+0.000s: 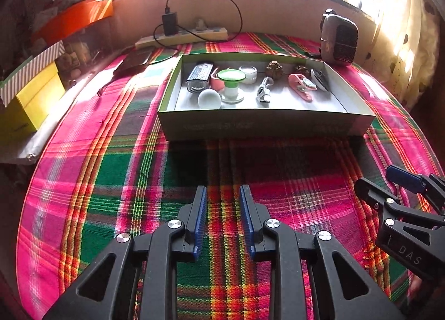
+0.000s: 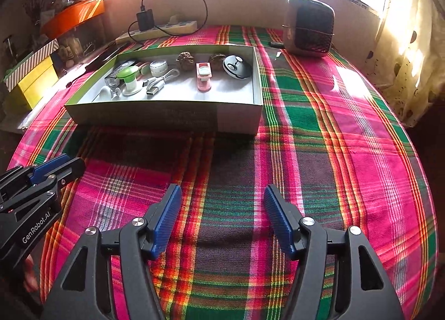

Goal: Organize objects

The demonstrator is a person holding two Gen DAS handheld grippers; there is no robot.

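Note:
A shallow box with a green rim (image 1: 267, 125) (image 2: 167, 117) lies on the plaid cloth (image 1: 111, 167) ahead of both grippers. Several small items sit in it: a white ball (image 1: 209, 98), a green and white spool-like piece (image 1: 231, 83) (image 2: 129, 78), a white USB cable (image 1: 264, 93) (image 2: 158, 83), a pink item (image 1: 301, 86) (image 2: 203, 76) and a round black and white item (image 1: 319, 79) (image 2: 237, 66). My left gripper (image 1: 222, 192) (image 2: 72, 162) hovers over the cloth short of the box, open and empty. My right gripper (image 2: 222, 189) (image 1: 374, 176) is beside it, open wider, with nothing between its pads.
A small brown heater (image 1: 339, 39) (image 2: 311, 27) stands behind the box's right end. A power strip (image 1: 183, 36) with a black charger and cable lies along the back wall. Orange (image 1: 78, 18) and yellow (image 1: 33, 100) boxes crowd the left side. A curtain hangs at the right.

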